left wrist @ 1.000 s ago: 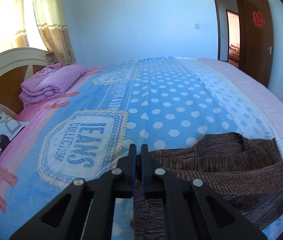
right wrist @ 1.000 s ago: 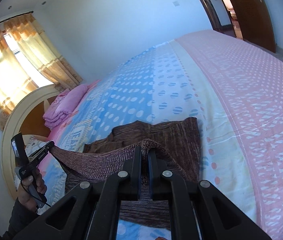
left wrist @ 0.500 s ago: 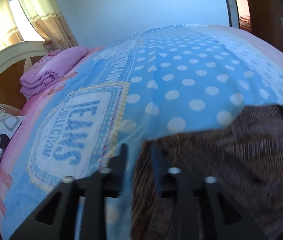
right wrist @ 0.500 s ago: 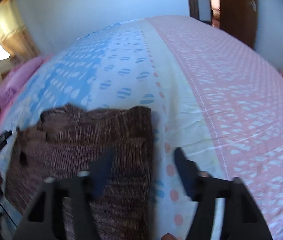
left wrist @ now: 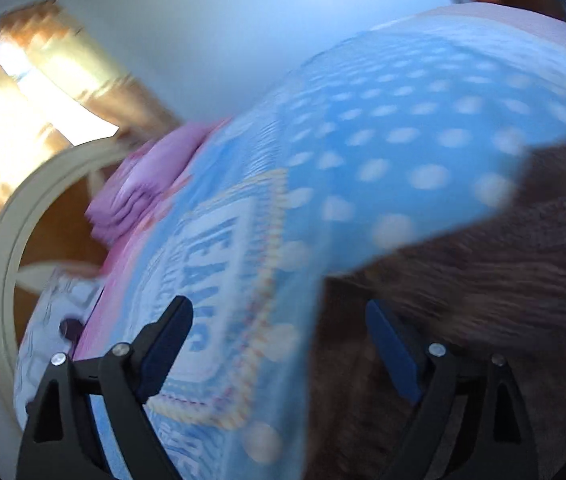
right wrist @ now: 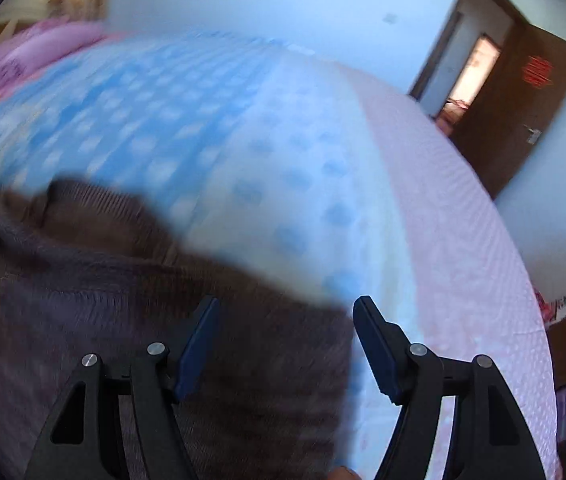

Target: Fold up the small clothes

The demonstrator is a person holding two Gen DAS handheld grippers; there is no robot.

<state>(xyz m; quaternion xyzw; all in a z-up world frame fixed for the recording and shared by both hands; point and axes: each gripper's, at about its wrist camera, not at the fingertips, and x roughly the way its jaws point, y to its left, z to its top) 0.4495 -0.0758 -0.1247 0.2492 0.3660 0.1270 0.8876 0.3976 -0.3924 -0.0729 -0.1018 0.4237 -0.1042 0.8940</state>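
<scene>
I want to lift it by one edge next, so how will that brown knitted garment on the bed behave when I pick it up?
The brown knitted garment will probably flop and drape, since it lies limp with soft creases on the bedsheet. Its ribbed knit looks grippy, unlikely to slip. It seems fairly thick, so perhaps a bit weighty.

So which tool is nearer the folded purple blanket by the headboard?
Left. The left tool is open over the bedsheet's printed logo side, with the purple blanket just ahead. The right tool, also open, sits over the brown knit sweater, the blanket far across the bed.
</scene>
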